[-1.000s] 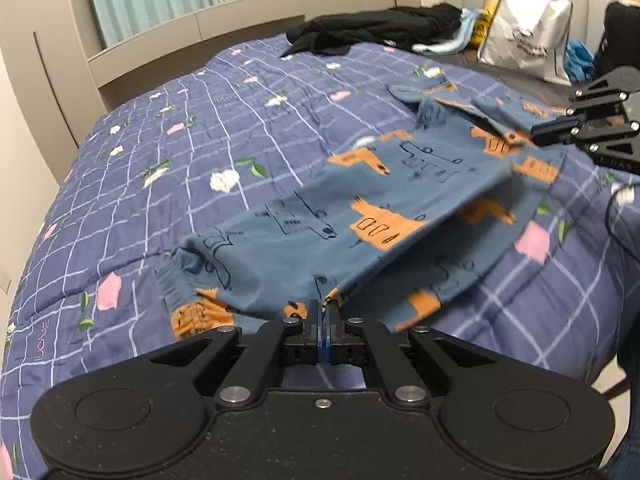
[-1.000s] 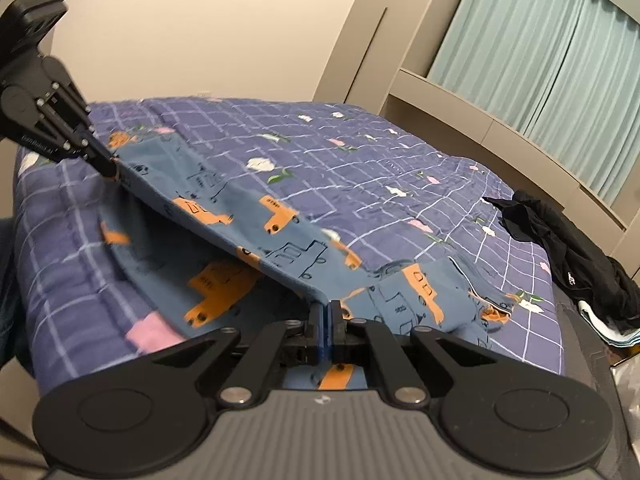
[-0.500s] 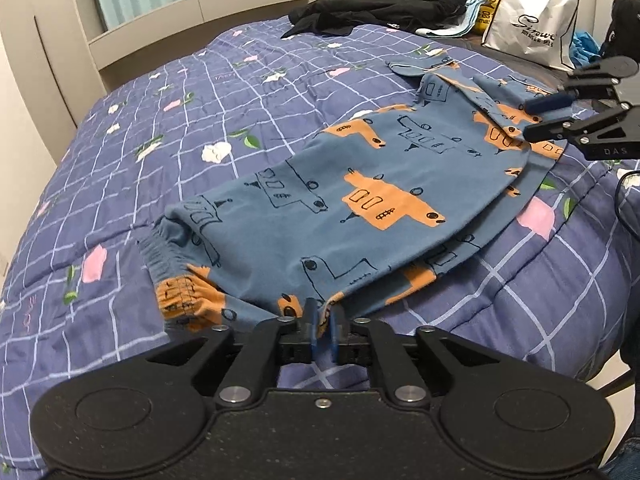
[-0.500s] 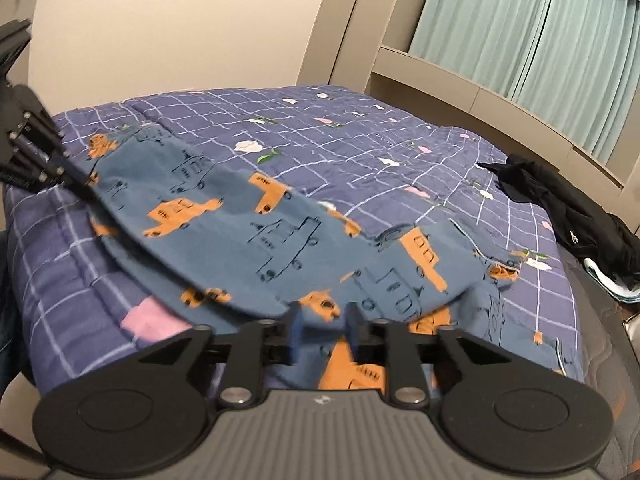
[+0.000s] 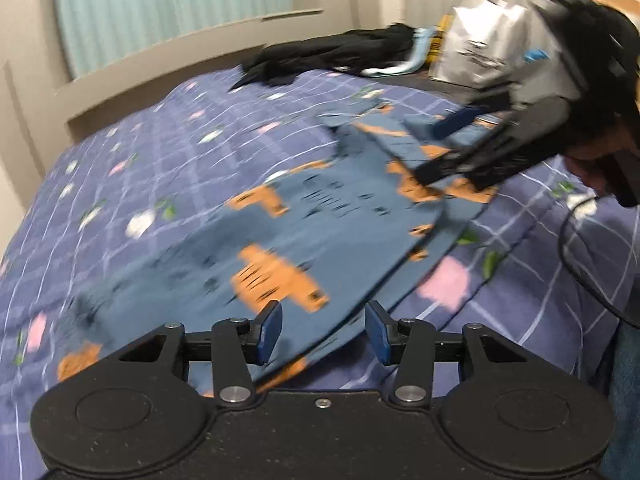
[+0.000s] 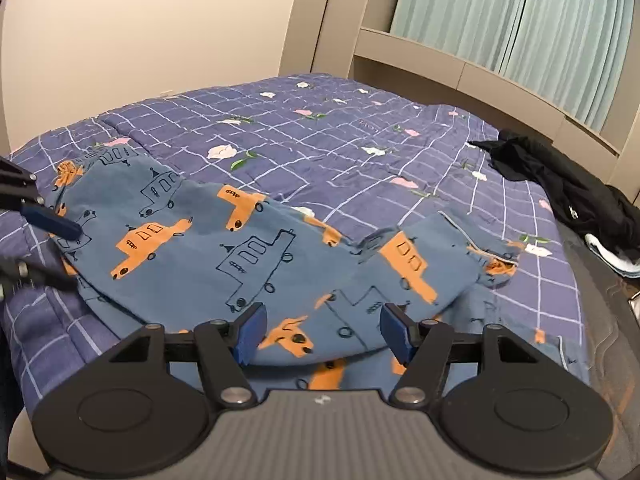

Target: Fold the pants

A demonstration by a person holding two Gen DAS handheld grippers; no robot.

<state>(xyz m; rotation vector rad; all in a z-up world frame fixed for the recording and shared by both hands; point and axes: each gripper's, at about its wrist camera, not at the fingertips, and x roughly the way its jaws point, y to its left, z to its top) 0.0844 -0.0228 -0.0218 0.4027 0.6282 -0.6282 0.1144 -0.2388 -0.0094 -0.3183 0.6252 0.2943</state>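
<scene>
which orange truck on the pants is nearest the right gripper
The orange truck lying between the right gripper fingers, at the pants near hem; the other orange trucks sit farther up.

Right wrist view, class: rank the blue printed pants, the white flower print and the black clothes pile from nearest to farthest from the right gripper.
1. Pants, lying right at the open right gripper.
2. White flower print, mid-quilt, left of centre.
3. Black clothes pile, far right edge.
</scene>
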